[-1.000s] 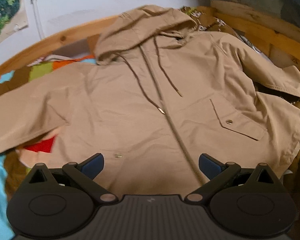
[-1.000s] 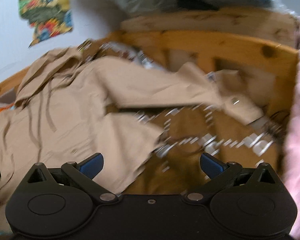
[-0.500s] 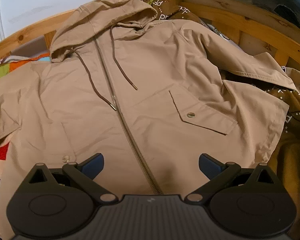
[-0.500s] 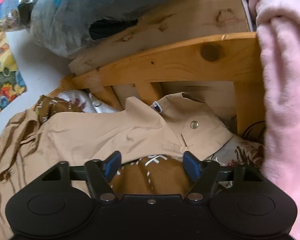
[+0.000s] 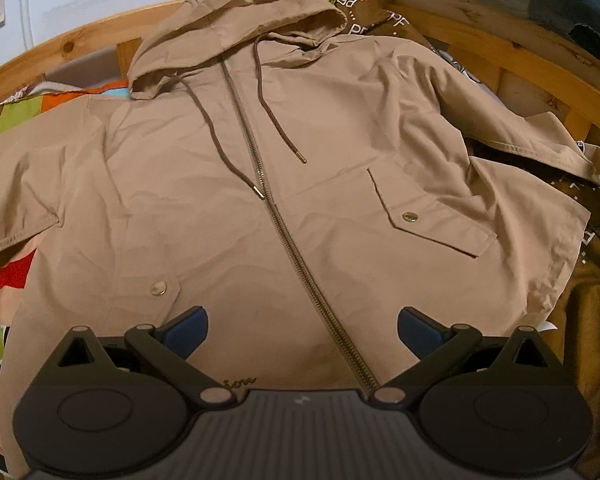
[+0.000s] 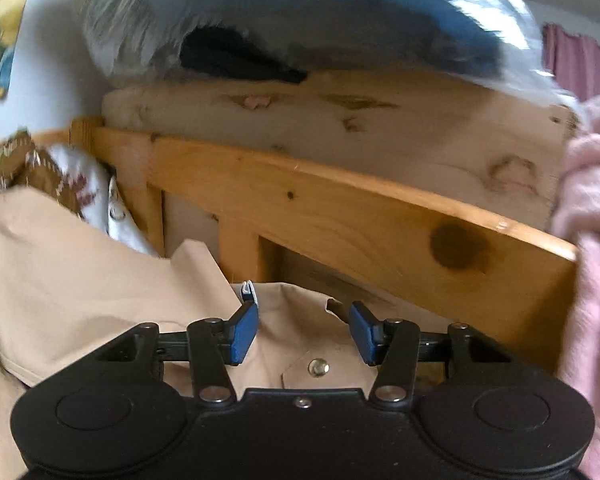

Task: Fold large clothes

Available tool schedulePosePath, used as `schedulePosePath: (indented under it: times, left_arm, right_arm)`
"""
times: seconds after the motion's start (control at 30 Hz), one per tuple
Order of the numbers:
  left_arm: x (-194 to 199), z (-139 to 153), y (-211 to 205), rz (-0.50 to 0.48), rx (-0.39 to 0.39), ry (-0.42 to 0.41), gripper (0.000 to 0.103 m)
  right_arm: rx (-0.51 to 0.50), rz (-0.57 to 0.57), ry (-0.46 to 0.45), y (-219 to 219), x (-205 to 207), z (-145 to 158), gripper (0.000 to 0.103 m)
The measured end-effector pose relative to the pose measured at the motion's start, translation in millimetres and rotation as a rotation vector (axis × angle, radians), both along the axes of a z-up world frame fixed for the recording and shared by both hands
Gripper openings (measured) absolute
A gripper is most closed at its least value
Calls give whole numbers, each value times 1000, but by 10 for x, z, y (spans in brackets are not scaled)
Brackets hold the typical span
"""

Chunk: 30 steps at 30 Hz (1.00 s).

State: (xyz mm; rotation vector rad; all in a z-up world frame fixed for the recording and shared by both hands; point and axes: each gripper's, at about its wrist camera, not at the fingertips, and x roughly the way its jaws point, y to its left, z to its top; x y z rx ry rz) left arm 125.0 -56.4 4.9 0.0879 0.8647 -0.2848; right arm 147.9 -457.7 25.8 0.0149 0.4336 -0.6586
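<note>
A tan hooded jacket (image 5: 268, 200) lies face up and spread out on the bed, zipped, hood at the far end. My left gripper (image 5: 302, 332) hovers wide open over its lower front near the zipper, nothing between the fingers. In the right wrist view the jacket's right sleeve cuff (image 6: 300, 320), with a snap tab, lies bunched against the wooden bed rail. My right gripper (image 6: 303, 336) is over that cuff, its blue pads partly closed with a gap and cloth between them, not clamped.
A wooden bed rail (image 6: 340, 208) runs close behind the cuff. A pink fleece cloth (image 6: 592, 240) hangs over it at the right. A brown patterned blanket (image 5: 592, 300) and colourful bedding (image 5: 8, 276) lie under the jacket. A blue bundle (image 6: 300, 20) sits above the rail.
My right gripper has moved in over the sleeve cuff and its fingers have narrowed from wide open. The left gripper shifted slightly over the jacket and stayed wide open.
</note>
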Motion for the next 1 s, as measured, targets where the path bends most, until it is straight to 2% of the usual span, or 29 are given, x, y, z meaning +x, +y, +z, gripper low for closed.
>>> schedulePosePath:
  times: [0.17, 0.23, 0.27, 0.3, 0.33, 0.47, 0.6, 0.7, 0.83, 1.0]
  left_arm:
    - [-7, -12, 42, 10, 4, 0, 102]
    - [-5, -22, 48, 16, 3, 4, 102]
    - [-2, -25, 49, 18, 3, 6, 102]
    - [3, -28, 53, 20, 3, 7, 102]
    - [3, -28, 54, 21, 3, 6, 102]
    - [-10, 5, 51, 14, -4, -16, 102]
    - [-4, 109, 30, -34, -28, -51, 102]
    - [-18, 235, 1, -107, -70, -98, 102]
    - [-22, 437, -26, -201, -182, -167, 102]
    - [-53, 594, -29, -267, -343, -185, 102]
  right_arm:
    - [-81, 5, 64, -56, 150, -130, 50]
    - [-123, -1, 78, -62, 205, -161, 45]
    - [-135, -3, 84, -68, 210, -160, 34]
    - [-139, -8, 87, -72, 205, -154, 15]
    - [-137, -7, 88, -81, 199, -153, 2]
    - [-109, 45, 72, -9, 22, 2, 0]
    - [3, 198, -4, 132, -220, 408, 0]
    - [118, 378, -47, 249, -351, 815, 0]
    - [353, 644, -98, 361, -404, 1294, 0]
    - [527, 914, -137, 743, -270, 1606, 0]
